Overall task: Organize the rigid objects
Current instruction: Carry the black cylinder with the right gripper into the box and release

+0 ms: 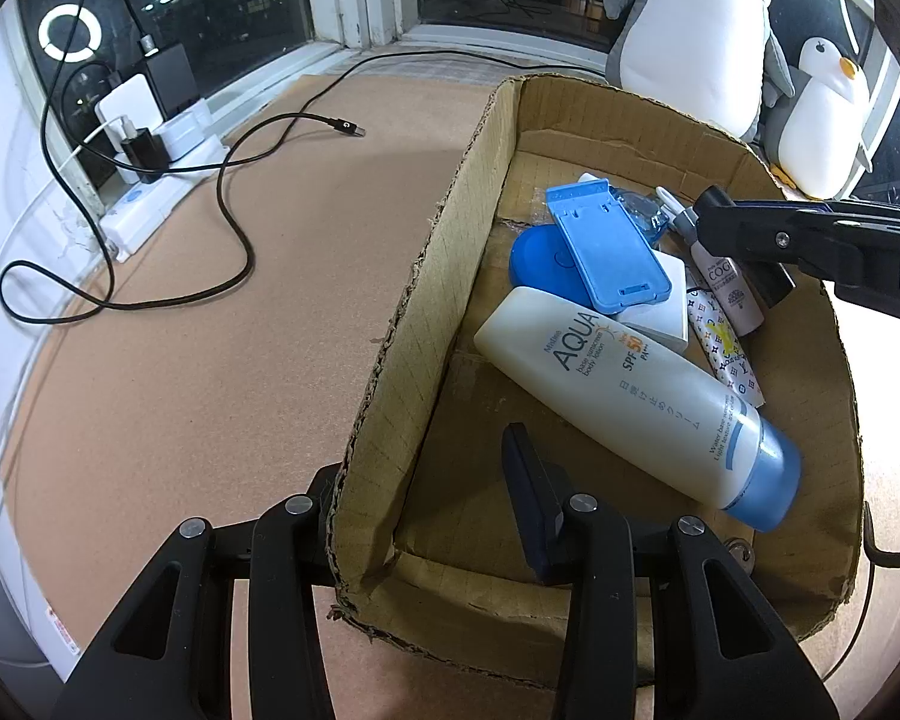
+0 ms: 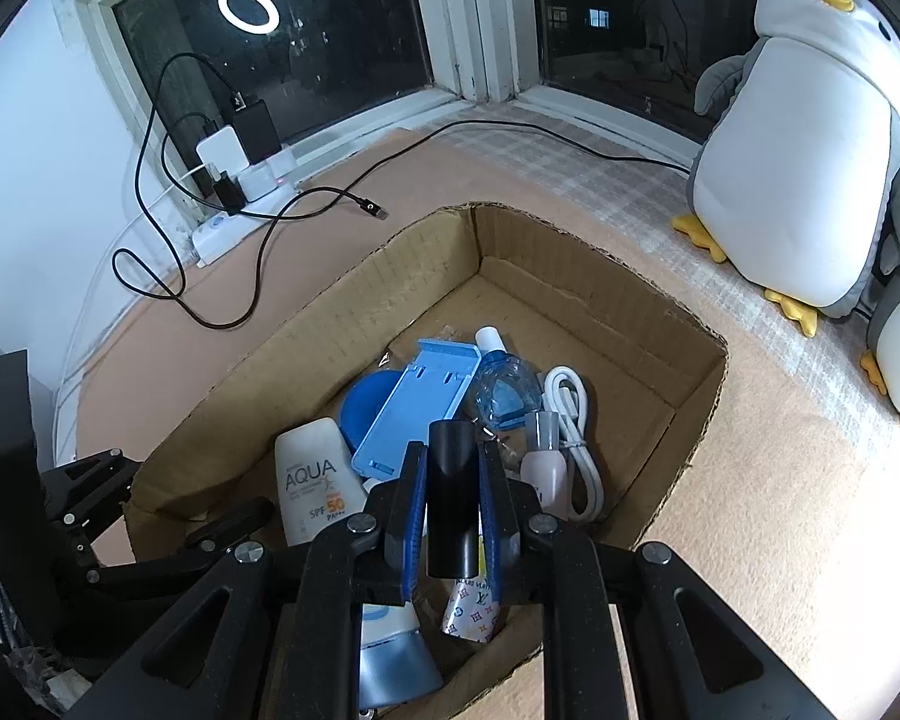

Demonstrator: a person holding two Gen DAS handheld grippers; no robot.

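Black cylinder (image 2: pixel 450 498), stiff and probably light and slick, sits clamped mid-body in my right gripper (image 2: pixel 450 474) above the cardboard box (image 2: pixel 648 330), while my left gripper (image 1: pixel 426 480) straddles the box's wall, jaws apart.

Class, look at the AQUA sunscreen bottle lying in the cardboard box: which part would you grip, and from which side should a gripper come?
Grip the AQUA sunscreen bottle across its flat white body near mid-length, coming straight down from above. It lies on its side on the floor of the cardboard box, whose walls block side approaches. Its upper end sits under the blue phone stand, and the blue cap looks rounded, probably slippery.
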